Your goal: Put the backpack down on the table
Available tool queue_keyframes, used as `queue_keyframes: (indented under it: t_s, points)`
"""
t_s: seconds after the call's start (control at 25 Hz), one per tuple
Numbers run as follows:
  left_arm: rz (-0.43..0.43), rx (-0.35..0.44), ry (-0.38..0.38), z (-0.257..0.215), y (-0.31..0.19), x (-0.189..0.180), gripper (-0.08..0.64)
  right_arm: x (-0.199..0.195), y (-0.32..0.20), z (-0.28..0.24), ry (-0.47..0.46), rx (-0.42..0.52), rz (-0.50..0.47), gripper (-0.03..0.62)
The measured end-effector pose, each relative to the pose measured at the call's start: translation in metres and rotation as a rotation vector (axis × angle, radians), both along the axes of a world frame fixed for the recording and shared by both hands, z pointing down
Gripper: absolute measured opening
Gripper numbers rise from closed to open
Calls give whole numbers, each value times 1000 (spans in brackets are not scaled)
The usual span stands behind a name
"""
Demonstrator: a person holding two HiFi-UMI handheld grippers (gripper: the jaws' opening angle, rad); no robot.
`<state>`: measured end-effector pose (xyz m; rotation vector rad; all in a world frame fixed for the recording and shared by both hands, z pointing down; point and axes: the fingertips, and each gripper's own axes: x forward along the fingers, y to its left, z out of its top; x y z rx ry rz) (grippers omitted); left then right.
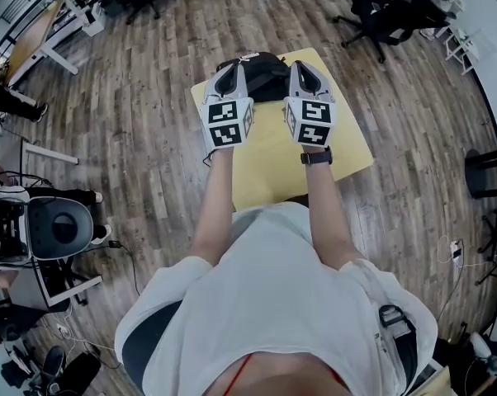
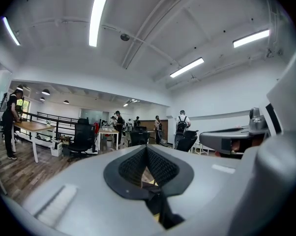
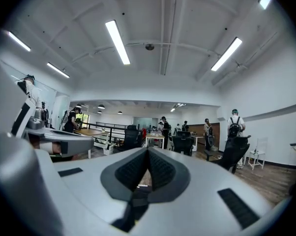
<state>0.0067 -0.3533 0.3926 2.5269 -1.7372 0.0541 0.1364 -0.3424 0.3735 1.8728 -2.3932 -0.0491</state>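
While both point level, the left gripper (image 1: 229, 71) has its jaws closed tight on a black strap (image 2: 160, 208), and the right gripper (image 1: 303, 68) pinches a second strap (image 3: 132, 206) likewise. Between them, the left at its nine o'clock and the right at its three, is the black backpack (image 1: 265, 77), at the twelve o'clock end of the yellow table (image 1: 273, 167); whether it rests there cannot be told. Chairs (image 1: 381, 15) stand beyond at one o'clock.
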Motion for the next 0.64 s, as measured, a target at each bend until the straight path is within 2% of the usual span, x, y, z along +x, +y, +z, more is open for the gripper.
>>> queue_keyframes:
  t_s: [0.32,0.64]
  points:
    - [11,-6,-5,0,3,9,11,3,3,-6,2,5,-12,9]
    - [42,21,-17,-3,0,15,11,-5,2,-1,25,0,-16,9]
